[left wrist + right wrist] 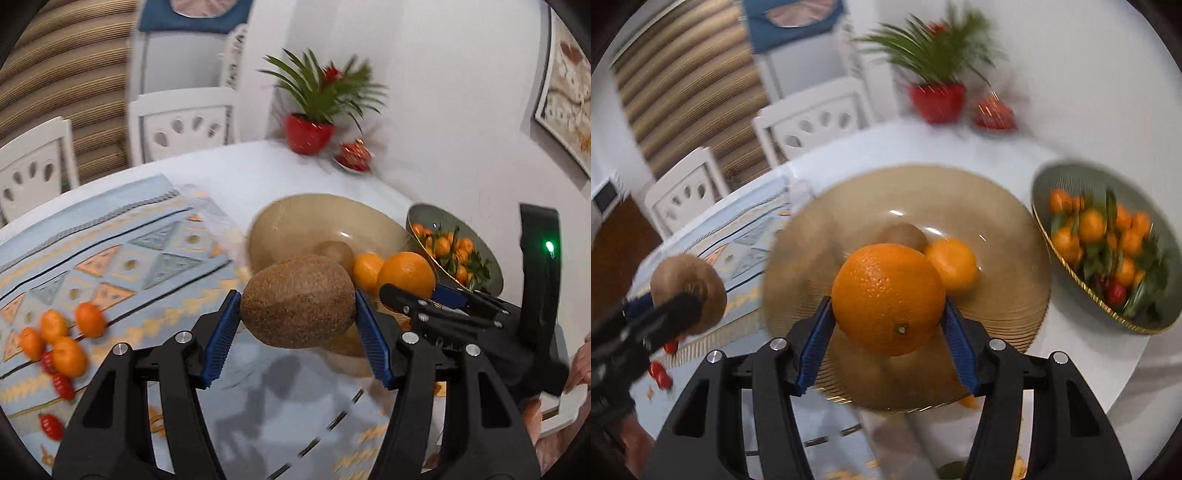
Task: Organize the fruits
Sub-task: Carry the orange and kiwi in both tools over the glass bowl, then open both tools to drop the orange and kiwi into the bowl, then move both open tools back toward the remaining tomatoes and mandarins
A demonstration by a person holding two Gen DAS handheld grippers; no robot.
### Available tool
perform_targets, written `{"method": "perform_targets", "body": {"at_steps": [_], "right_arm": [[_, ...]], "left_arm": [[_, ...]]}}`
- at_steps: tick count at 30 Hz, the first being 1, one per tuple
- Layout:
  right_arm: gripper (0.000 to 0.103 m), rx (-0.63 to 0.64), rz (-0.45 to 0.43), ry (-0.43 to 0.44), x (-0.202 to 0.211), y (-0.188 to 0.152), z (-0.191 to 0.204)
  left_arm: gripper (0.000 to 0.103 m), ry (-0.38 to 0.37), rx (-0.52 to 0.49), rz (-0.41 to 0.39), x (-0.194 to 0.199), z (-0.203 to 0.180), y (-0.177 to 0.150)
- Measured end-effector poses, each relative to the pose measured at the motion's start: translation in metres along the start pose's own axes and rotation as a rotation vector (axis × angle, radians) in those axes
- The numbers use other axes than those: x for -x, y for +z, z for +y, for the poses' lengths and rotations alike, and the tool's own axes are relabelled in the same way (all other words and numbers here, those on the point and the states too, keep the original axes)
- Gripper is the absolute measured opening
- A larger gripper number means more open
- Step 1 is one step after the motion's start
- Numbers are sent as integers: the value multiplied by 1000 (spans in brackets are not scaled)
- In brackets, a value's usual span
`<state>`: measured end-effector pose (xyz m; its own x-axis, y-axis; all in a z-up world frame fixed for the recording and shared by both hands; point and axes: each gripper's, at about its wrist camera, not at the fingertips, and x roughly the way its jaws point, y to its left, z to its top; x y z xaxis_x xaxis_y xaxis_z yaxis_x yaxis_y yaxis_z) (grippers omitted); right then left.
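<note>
Right wrist view: orange [888,299] pinched in right hand-held gripper [886,314] over amber bowl [997,295]; lower gently beside fruit already inside before releasing.

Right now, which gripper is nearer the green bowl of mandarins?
Right. The right gripper, shut on the orange, hangs over the amber plate beside the green bowl. The left gripper, shut on the kiwi, is farther away, over the patterned cloth.

Bright indoor light; motion blur, fisheye-warped edges.
</note>
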<state>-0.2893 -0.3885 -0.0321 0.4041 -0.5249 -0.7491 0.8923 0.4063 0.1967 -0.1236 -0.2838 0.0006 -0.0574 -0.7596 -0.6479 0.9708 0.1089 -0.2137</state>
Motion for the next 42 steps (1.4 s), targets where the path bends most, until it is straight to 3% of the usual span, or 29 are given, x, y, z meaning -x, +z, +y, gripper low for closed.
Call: {"method": "perform_targets", "body": {"at_steps": [8, 18, 24, 29, 32, 34, 42], "right_arm": [[58, -41, 59, -47, -26, 3, -26], [60, -68, 54, -61, -23, 3, -32], [60, -26, -49, -71, 15, 9, -17], [60, 19, -71, -31, 30, 5, 11], [70, 58, -80, -12, 35, 0, 32], [70, 84, -82, 7, 38, -7, 47], [70, 218, -81, 103, 46, -26, 119]], "left_arm": [[62, -9, -60, 68, -43, -28, -1], [59, -28, 0, 98, -57, -19, -1], [61, -44, -2, 11, -14, -6, 2], [64, -35, 37, -37, 22, 10, -6], [64, -30, 52, -71, 50, 21, -20], [64, -26, 63, -94, 67, 29, -30], [65, 107, 130, -209, 152, 83, -55]]}}
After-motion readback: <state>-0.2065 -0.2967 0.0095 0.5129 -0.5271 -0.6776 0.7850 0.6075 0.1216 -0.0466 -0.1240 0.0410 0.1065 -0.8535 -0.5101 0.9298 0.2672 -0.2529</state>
